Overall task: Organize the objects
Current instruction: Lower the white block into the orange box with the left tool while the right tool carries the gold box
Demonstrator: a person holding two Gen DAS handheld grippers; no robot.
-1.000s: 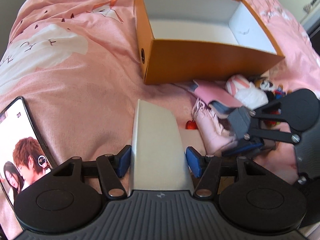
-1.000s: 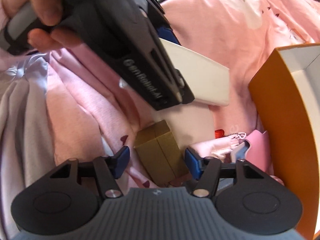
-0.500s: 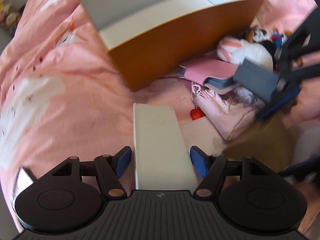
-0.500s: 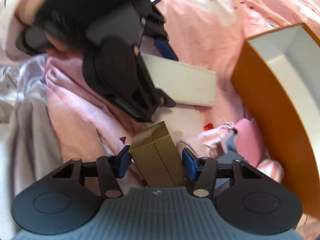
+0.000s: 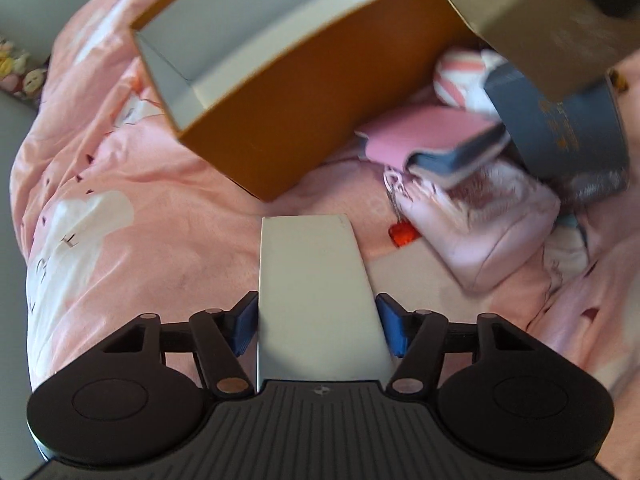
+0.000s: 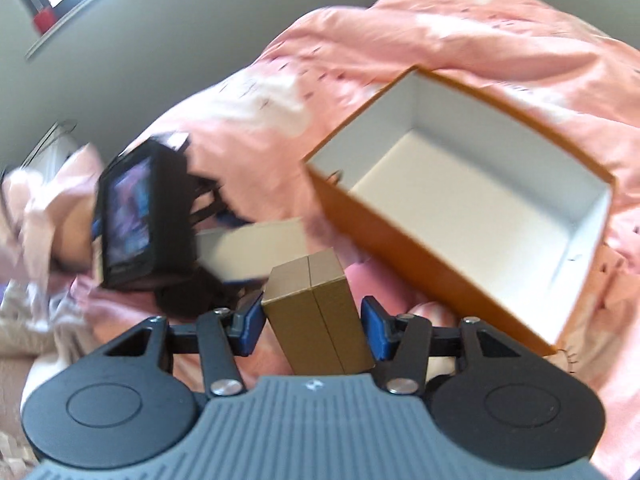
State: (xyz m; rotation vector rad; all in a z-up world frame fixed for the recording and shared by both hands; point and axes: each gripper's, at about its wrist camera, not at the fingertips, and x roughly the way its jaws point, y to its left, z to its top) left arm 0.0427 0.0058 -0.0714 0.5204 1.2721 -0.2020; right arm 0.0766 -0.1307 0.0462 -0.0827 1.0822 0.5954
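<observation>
Right now my left tongs [image 5: 316, 330] clamp a flat white box [image 5: 316, 296], both blue pads on its long sides after the jaws closed in a little, and it juts out over the pink duvet [image 5: 120, 184]. My right tongs [image 6: 314, 330] grip a small gold box [image 6: 320, 320], their pads tight against its 2 sides after closing further on it, and it hangs above the bedding. Beyond both sits the open orange box [image 5: 320, 104], white inside, with nothing visible in it. Beside its near wall lies a heap: a pink pouch [image 5: 476, 224] with a red heart charm [image 5: 402, 234], a pink-covered notebook [image 5: 436, 144] and a striped soft toy [image 5: 460, 76]. From the right wrist, the white box shows blurred just left of the gold one.
</observation>
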